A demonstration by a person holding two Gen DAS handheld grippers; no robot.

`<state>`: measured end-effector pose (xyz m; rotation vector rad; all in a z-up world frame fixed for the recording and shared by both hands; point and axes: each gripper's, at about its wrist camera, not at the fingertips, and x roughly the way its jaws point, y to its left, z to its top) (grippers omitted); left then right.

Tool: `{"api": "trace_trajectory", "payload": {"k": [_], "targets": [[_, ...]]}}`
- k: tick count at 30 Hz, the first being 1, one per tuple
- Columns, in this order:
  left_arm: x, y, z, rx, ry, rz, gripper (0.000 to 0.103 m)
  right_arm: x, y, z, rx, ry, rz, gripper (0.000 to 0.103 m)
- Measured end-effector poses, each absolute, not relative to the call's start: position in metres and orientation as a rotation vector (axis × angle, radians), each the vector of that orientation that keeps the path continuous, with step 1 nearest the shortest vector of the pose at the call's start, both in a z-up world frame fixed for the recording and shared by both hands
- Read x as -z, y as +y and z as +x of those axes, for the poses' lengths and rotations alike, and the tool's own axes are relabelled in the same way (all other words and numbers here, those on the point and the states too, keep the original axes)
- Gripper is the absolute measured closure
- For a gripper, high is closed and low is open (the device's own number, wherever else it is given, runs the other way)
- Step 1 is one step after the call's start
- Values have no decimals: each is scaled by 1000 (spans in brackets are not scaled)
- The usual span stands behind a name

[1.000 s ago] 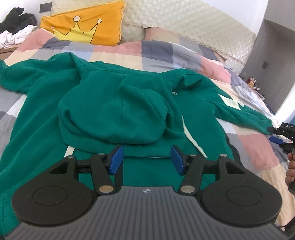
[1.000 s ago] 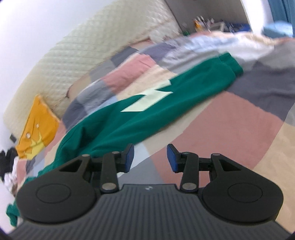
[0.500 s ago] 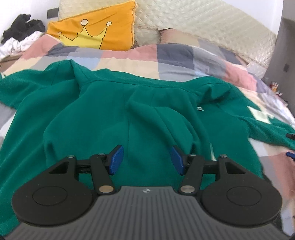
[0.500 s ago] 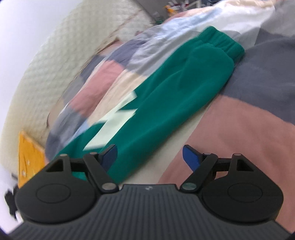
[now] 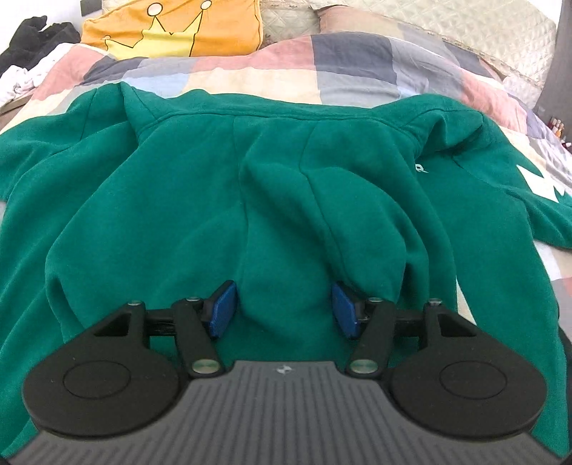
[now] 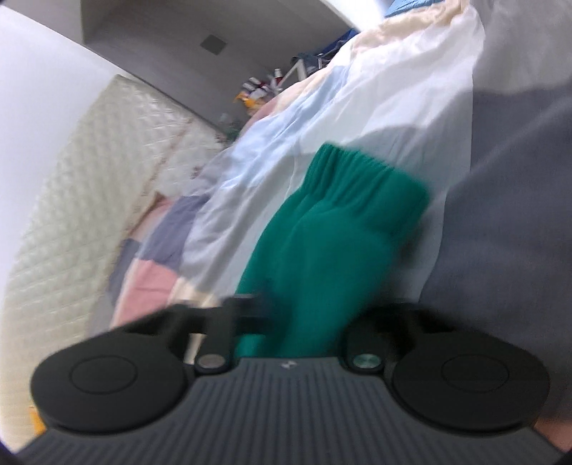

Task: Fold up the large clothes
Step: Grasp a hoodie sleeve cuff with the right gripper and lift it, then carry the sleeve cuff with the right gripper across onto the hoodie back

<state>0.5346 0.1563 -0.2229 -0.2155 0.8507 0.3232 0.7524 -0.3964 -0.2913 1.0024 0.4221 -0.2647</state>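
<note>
Writing: small white mark on green fleece hoodie [image 5: 178, 214], unreadable | spread on patchwork-quilted bed [image 5: 357, 68] — orange crown pillow [image 5: 171, 28] | left gripper [image 5: 284, 309] jaws open over hood | right gripper [image 6: 304, 322] jaws just closed on green sleeve cuff [image 6: 357, 193] — blurred

- The right hand-held gripper [image 6: 302, 322] is seen blurred, its jaws just snapped closed on the green sleeve [image 6: 321, 250].
- The ribbed cuff [image 6: 368, 179] is shown lying on the patchwork bed cover [image 6: 250, 171].
- A quilted headboard [image 6: 93, 186] is glimpsed behind.
</note>
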Motion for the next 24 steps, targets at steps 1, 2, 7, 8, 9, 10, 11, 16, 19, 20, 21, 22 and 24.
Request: {"api": "trace_trajectory", "payload": {"k": [1,2,7,8,9,10,11,16,19,20,21,22,24], "targets": [[222,158,534,-319,851,-224,39,285,-396,754,256,413,986,91],[220,158,532,-315,852,-233,39,274,-393,754,238,395,947,92],[210,164,525,-282,861,-276,39,209,-362,750,110,314,787,94],[207,165,522,-276,862,-287,39,192,-354,747,83,295,761,94],[205,166,520,-266,865,-295,39,178,-346,743,59,280,737,94],[202,168,517,-256,866,-304,39,163,-337,739,35,266,715,94],[200,169,513,-249,868,-308,39,146,-326,735,8,255,693,94],[190,186,489,-237,853,-355,39,75,-266,706,-131,206,570,94],[181,197,474,-230,836,-393,39,41,-224,686,-213,192,471,94],[176,201,468,-219,826,-409,39,32,-208,678,-240,188,440,94],[171,205,462,-211,812,-423,39,24,-194,670,-265,183,417,94],[167,209,455,-206,796,-432,39,17,-179,660,-294,181,398,94],[158,218,443,-210,768,-441,39,9,-149,641,-348,182,360,94]]}}
